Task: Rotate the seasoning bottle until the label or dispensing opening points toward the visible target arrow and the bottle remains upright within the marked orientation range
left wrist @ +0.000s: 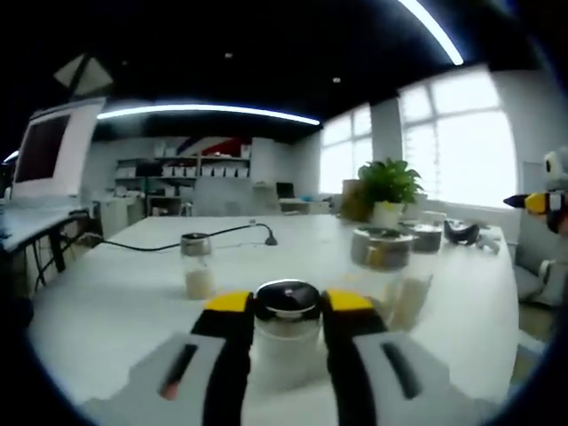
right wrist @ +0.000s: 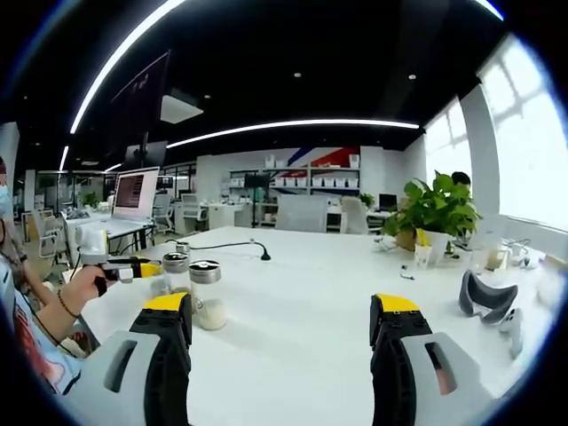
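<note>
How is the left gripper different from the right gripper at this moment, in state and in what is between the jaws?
The left gripper has its jaws close around a seasoning bottle; the right gripper has its jaws wide apart with only the bare white table between them. The left gripper stands right at its bottle, while the right gripper is apart from the bottles. Both have black jaws with yellow tips.
</note>
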Tool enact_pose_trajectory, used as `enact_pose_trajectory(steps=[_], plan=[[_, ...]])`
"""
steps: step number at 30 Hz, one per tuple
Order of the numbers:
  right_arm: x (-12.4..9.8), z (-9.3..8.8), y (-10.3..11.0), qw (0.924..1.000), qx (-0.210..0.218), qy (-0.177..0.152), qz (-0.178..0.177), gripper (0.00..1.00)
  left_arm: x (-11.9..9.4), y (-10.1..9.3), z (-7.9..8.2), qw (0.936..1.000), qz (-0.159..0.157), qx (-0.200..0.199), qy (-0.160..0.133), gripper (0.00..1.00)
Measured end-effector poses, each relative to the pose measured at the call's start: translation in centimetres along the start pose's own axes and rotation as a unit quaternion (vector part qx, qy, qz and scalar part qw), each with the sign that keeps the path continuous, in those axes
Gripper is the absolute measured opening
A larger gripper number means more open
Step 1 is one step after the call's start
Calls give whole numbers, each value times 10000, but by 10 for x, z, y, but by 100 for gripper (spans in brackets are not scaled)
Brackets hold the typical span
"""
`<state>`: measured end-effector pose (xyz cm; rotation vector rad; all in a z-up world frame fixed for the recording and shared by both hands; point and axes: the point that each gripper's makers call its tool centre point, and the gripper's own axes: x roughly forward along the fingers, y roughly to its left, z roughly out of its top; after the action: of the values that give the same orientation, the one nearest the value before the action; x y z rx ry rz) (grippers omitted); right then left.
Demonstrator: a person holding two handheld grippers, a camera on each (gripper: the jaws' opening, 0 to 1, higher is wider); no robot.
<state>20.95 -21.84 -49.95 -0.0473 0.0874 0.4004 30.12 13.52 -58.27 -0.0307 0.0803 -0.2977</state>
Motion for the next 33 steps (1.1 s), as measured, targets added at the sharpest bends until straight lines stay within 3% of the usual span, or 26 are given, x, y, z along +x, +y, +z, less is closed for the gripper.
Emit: enact_pose_trajectory(steps=[4,14,22,25,33], plan=[[1,0,0,10000,7,11,9,85,2,1,0,9999,-106,-4,-116,32],[2,-2,0,10000,9,28,10,85,4,0,0,9992,-394,14,-64,32],[2,-2,0,10000,-3,40,3,85,3,-2,-2,9956,-934,34,0,32],[3,-3,0,10000,1,61,19,85,4,-3,-2,9928,-1191,-133,40,32],[2,-3,1,10000,-39,66,32,85,4,-7,-3,9839,-1780,87,166,32]])
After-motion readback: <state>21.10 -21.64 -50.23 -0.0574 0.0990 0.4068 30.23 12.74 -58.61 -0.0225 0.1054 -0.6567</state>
